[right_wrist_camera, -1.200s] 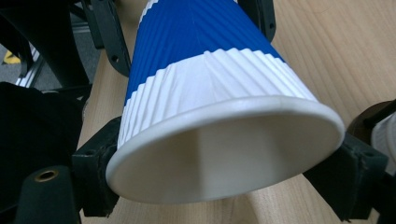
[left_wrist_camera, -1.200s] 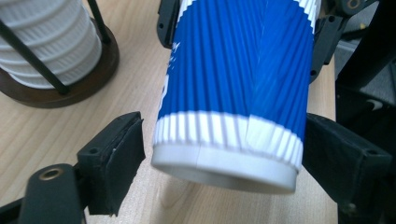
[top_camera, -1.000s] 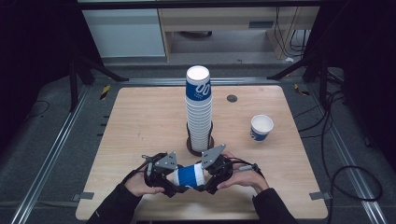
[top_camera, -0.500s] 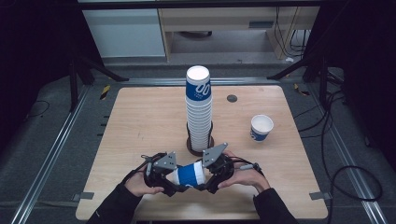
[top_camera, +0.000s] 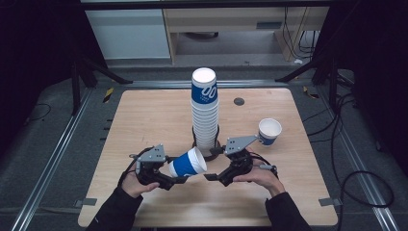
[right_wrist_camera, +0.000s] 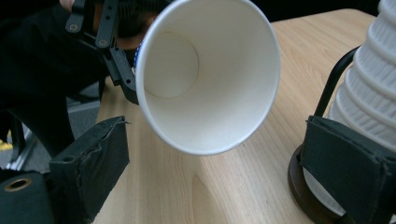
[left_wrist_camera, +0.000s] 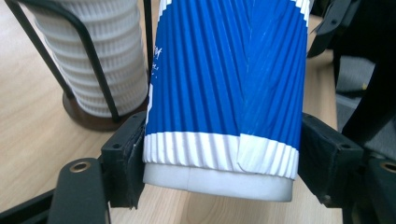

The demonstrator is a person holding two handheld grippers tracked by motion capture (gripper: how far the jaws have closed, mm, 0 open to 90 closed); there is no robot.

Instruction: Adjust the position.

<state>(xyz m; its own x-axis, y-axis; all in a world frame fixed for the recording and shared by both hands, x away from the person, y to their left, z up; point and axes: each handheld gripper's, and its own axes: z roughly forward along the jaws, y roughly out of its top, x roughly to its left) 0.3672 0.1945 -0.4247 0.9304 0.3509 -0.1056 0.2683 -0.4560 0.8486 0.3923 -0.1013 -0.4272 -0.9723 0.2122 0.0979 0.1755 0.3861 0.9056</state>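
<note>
A blue ribbed paper cup (top_camera: 188, 163) with a white rim lies on its side above the table, and my left gripper (top_camera: 175, 173) is shut on it near its base. In the left gripper view the cup (left_wrist_camera: 224, 88) sits clamped between both jaws of that gripper (left_wrist_camera: 219, 163). My right gripper (top_camera: 212, 164) is open just right of the cup's mouth. In the right gripper view the white inside of the cup (right_wrist_camera: 205, 74) faces the camera above the gap between that gripper's jaws (right_wrist_camera: 215, 182), without touching them.
A tall stack of cups (top_camera: 205, 110) stands in a black wire holder (top_camera: 208, 146) at the table's middle, close behind both grippers. A single cup (top_camera: 269, 131) stands upright at the right. The wooden table (top_camera: 144, 120) has free room on the left.
The right gripper has let go of the cup's mouth end and drawn back to the right. The cup stays in the left gripper, with its mouth now tilted up.
</note>
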